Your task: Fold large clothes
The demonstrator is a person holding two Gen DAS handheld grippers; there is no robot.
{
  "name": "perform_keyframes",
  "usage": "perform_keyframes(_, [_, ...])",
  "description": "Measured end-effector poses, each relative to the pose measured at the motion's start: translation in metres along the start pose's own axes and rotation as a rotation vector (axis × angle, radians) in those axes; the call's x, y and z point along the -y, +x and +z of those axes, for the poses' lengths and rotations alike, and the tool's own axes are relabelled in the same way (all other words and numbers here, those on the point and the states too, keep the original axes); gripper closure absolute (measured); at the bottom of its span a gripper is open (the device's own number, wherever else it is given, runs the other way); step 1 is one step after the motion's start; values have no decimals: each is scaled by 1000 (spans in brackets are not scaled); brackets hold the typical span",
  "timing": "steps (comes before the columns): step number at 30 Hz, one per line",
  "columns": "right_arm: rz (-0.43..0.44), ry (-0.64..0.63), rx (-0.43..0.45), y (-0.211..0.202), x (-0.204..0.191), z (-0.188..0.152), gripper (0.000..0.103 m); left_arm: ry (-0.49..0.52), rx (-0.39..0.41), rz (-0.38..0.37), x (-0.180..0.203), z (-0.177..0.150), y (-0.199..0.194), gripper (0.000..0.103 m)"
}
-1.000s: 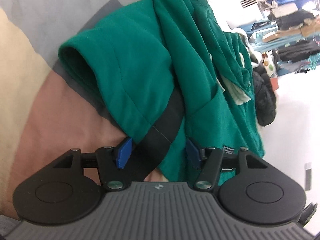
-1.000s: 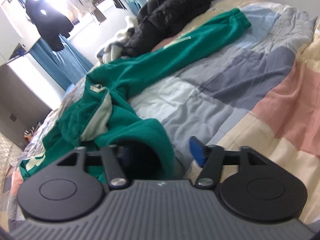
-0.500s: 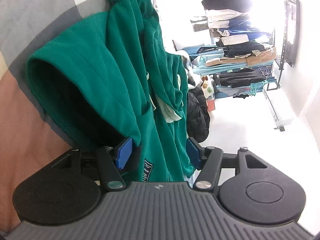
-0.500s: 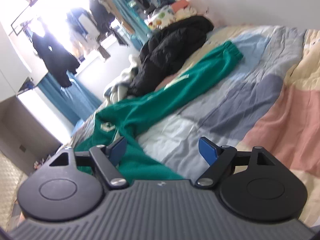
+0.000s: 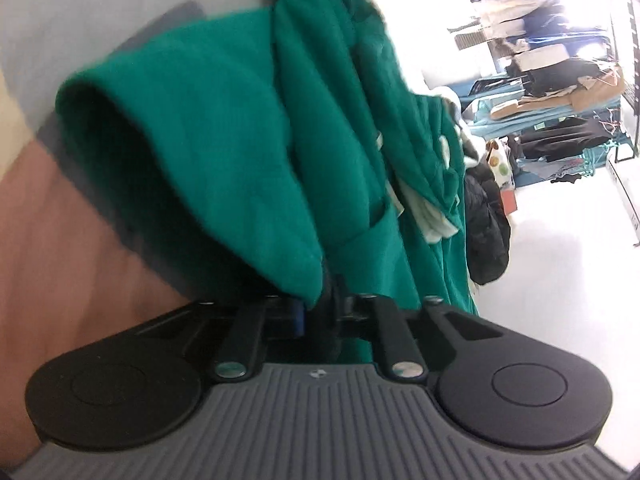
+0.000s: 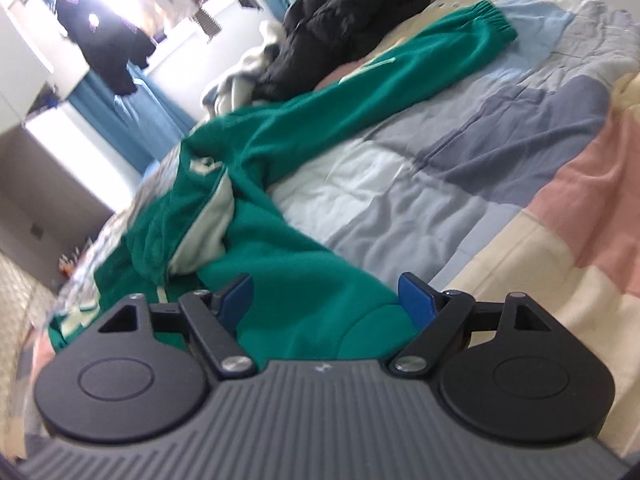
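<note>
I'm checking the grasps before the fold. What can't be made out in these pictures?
- Left wrist view: the left gripper fingers, buried under the green sweatshirt; motion blur too.
- Right wrist view: the sweatshirt hem, cut off behind the right gripper body.
- Right wrist view: the white lettering, folded and blurred.

- The left claw point(image 5: 320, 314) has drawn its blue pads together on the hem of the green fleece hoodie point(image 5: 240, 128); half a second ago they stood apart around the fabric.
- The right claw point(image 6: 326, 300) has dropped back over the hoodie's rolled edge, pads spread with cloth between them, after tilting up toward the patchwork quilt point(image 6: 500, 152) and the room.
</note>
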State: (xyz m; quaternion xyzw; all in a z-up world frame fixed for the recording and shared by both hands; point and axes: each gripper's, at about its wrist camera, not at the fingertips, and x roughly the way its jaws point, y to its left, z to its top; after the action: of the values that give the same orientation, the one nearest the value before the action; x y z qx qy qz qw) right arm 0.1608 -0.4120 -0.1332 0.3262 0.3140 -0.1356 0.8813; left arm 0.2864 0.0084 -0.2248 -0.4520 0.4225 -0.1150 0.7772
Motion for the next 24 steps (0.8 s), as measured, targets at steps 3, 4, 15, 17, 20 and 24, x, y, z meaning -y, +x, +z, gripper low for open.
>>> perform_keyframes(3, [12, -31, -14, 4, -4, 0, 21, 89, 120, -32, 16, 0, -30, 91])
perform_keyframes(4, [22, -39, -16, 4, -6, -1, 21, 93, 161, -62, 20, 1, -44, 91])
perform_keyframes(15, [294, -256, -121, -3, -53, -25, 22, -56, 403, -151, -7, 51, -178, 92])
perform_keyframes(17, [309, -279, -166, 2, -61, -31, 23, -91, 426, -75, -22, 63, -195, 92])
perform_keyframes(20, [260, -351, -242, 16, -72, -42, 24, -166, 390, 101, -40, 76, -191, 92])
perform_keyframes(24, [149, -448, -302, 36, -82, -54, 25, -207, 305, 342, -68, 85, -171, 91])
